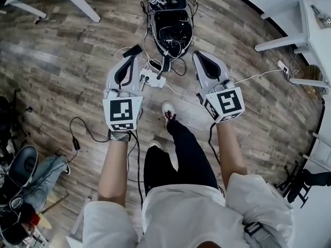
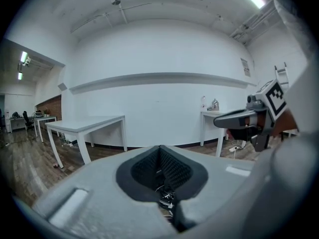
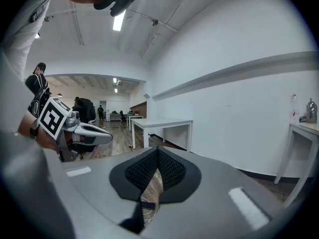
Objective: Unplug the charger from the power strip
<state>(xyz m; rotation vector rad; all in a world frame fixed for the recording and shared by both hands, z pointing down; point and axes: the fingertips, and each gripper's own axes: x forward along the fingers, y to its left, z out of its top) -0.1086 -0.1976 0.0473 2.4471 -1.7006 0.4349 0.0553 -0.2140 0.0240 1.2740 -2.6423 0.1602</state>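
Power strip (image 1: 154, 79), white, on floor (image 1: 62, 61)

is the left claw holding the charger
No, the left claw is shut and empty, high above the power strip on the floor.

Two grey plastic grippers with marker cubes: left gripper (image 1: 133, 51), right gripper (image 1: 199, 55). Two tables: a white table (image 1: 77, 1) far left, another white table (image 1: 313, 30) far right. One white power strip (image 1: 153, 79) on the wooden floor (image 1: 62, 61). One open black case (image 1: 170, 22), far centre.
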